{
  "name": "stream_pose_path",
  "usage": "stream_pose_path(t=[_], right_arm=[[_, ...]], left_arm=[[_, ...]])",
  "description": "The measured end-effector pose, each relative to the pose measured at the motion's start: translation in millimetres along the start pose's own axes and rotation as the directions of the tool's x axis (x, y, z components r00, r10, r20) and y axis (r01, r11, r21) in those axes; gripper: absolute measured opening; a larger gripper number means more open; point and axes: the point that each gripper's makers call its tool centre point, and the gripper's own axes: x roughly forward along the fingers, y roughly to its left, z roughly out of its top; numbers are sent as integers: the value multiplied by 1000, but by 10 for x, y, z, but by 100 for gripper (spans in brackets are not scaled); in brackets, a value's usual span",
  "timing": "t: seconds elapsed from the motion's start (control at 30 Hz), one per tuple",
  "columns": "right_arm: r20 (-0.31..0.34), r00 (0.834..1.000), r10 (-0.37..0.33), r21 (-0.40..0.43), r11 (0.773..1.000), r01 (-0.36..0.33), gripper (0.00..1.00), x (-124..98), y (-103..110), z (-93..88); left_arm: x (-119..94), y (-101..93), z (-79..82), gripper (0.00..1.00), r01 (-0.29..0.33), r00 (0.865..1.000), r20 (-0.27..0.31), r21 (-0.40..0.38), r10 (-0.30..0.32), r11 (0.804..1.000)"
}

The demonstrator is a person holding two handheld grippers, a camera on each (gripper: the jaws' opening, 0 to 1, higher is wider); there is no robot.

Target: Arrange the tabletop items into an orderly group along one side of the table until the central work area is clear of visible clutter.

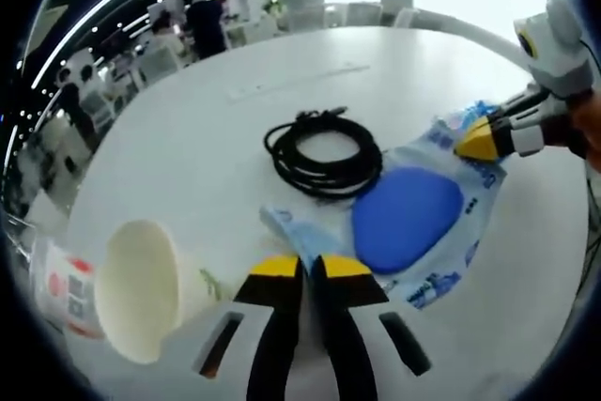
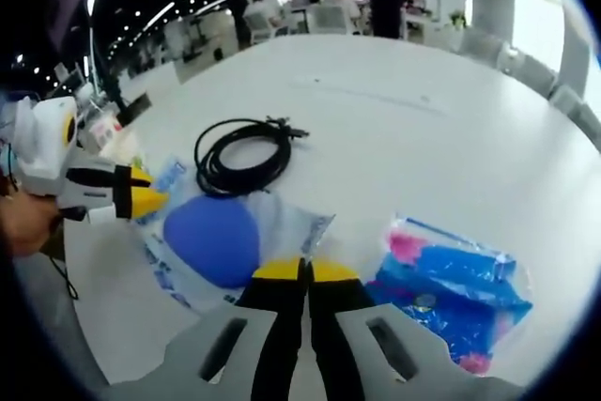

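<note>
Both tools (image 1: 308,268) (image 2: 305,272) pinching clear pouch (image 1: 451,196), blue oval pad (image 1: 407,218) inside

We hold both grippers low and facing each other: left gripper (image 1: 307,268) with yellow-tipped jaws pressed together, right gripper (image 2: 305,272) likewise closed, each reaching toward the other.

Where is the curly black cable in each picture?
Left gripper view: the black cable lies coiled near the middle, just above the blue pad in its clear bag.
Right gripper view: the black cable sits left of centre, above the same blue pad.
Shared landmark: the blue pad's bag, with both tools at its edges.
</note>
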Motion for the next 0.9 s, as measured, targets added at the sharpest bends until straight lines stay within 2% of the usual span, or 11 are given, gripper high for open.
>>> stream_pose_path(t=[0.13,0.37,0.77,0.9], right_arm=[[2,1000,-5,4,1000,5,1,2,-3,11],[2,1000,-14,11,1000,14,1,4,-16,14],[6,1000,-18,18,1000,18,1,-6,-9,24],[7,1000,-16,20,1000,16,1,-7,-9,30]], left_arm=[[-11,0,-20,16,2,1000,8,-10,-2,1000],[-60,-15,-32,27,17,1000,22,-30,-16,999],[-220,-191,-32,35,53,997,62,-10,-52,999],[-395,-274,-8,37,73,992,103,6,-73,997]])
